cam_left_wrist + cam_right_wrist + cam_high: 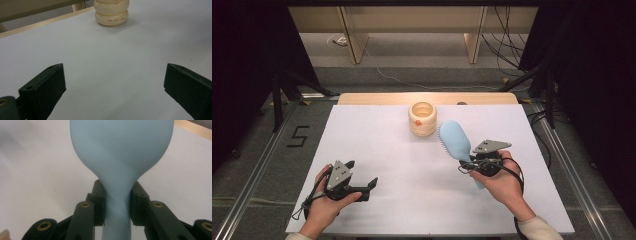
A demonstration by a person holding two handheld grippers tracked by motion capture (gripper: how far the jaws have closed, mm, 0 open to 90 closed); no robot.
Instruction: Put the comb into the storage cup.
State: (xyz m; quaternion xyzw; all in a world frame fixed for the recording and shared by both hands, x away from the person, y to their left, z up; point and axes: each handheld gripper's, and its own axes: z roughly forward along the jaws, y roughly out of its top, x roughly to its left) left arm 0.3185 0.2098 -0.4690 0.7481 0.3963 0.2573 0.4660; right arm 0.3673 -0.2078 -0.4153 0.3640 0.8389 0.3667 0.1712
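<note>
White table sheet (412,200), wooden edge at the far side, dark floor and cables beyond.

Item 1: my right gripper (117,202). Its jaws are clamped on the narrow neck of a light blue hairbrush (120,152), one pad on each side, both touching. In the high view the right gripper (472,164) sits mid-handle: the brush head (455,140) reaches ahead of it, bristles showing along the head's left edge, and the handle end pokes out behind, under my hand.

Item 2: my left gripper (115,87). Jaws wide apart, nothing between them but bare sheet. In the high view the left gripper (362,186) rests low over the near left part of the sheet, well apart from the right one.

Item 3: cream ribbed pot (422,119), upright, mouth open. It stands just beside the brush head, ahead and left of my right gripper; from the left gripper view the pot (111,15) is far ahead, small lettering on its lower ring.
</note>
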